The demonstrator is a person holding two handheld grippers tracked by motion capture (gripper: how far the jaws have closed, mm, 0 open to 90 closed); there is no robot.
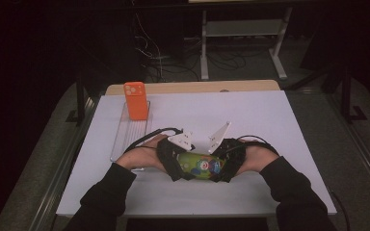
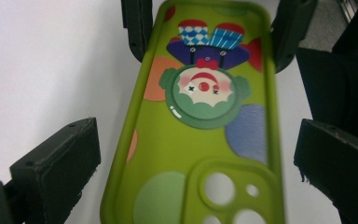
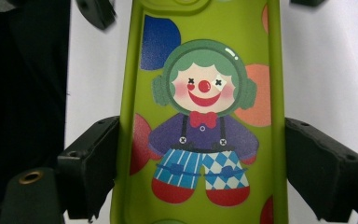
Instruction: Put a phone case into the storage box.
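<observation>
Between the two claws lies a green phone case [image 2: 200, 140], soft-looking matt plastic or rubber, smooth, with a printed clown that has a slight sheen. The left gripper [image 2: 196, 154] has matt black pads [image 2: 56, 163] with a faintly rough, foam-like face, and so does the right gripper [image 3: 200, 163]. Beneath them the table [image 1: 250, 115] is smooth, matt white. Beyond the left claw stands an orange phone [image 1: 136, 101], smooth matt plastic.

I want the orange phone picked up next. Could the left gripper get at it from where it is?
Probably yes: the orange phone stands upright in the clear tray, beyond the left gripper, with bare table between. But that gripper's jaws flank the green case.
</observation>
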